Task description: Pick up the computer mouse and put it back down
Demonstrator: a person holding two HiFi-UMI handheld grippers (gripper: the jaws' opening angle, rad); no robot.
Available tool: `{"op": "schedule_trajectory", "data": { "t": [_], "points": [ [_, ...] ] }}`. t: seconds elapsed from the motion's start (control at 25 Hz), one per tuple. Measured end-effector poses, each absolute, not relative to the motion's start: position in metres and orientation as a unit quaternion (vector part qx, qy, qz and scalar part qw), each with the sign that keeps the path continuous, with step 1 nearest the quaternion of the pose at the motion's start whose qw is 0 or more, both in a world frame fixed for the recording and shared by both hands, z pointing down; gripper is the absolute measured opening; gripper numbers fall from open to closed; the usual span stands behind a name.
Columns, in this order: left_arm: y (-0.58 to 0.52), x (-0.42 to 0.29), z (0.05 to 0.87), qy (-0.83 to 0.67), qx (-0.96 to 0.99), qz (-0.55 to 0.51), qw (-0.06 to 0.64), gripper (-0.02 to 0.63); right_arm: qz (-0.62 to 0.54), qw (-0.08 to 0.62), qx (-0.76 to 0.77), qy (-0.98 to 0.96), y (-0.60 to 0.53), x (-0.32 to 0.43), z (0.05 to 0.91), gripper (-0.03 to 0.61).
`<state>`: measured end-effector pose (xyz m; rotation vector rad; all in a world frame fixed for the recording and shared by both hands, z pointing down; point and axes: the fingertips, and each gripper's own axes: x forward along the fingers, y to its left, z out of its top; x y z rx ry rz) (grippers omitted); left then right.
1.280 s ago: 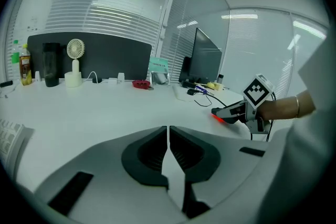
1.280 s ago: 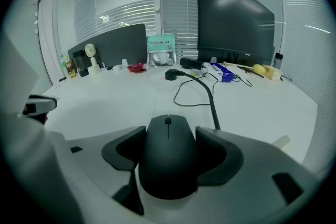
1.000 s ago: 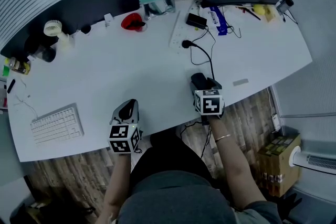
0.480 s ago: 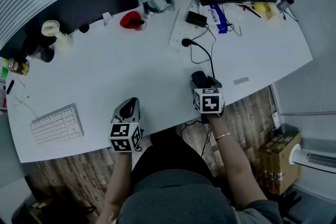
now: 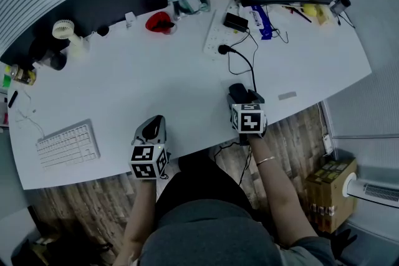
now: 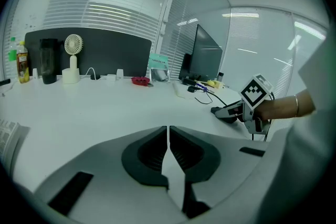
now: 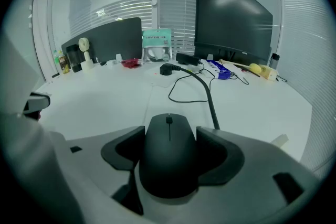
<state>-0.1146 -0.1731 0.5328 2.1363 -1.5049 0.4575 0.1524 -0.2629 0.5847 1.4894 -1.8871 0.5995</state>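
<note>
We grip the computer mouse (image 7: pixel 168 165) at 5 o'clock on the desk (image 5: pixel 156 78)
Our right gripper (image 7: pixel 170 136) squeezes its flanks for a level lift; our left gripper (image 6: pixel 167 136), jaws closed on nothing, rests clear at 7 o'clock.

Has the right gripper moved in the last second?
No. The right gripper, shut on the mouse, keeps its spot beside the grey strip on the desk.

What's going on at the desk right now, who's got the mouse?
A person holds a gripper in each hand at the white desk. The right gripper has its jaws closed around the black computer mouse, near the desk's front edge; whether the mouse is lifted cannot be told. The left gripper is shut and empty, off to the side.
</note>
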Motion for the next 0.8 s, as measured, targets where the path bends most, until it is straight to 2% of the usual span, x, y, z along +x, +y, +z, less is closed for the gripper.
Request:
{"op": "schedule_trajectory", "data": {
  "t": [0.28,0.8],
  "points": [
    [-0.167,-0.117,0.531,-0.555,0.78,0.171,0.234,0.032,0.237,0.299,0.572,-0.726,-0.258,0.151,0.578,0.322],
    [-0.15,-0.107,0.521,-0.552,0.787,0.165,0.221,0.032,0.205,0.249,0.577,-0.751,-0.235,0.14,0.533,0.304]
  ]
}}
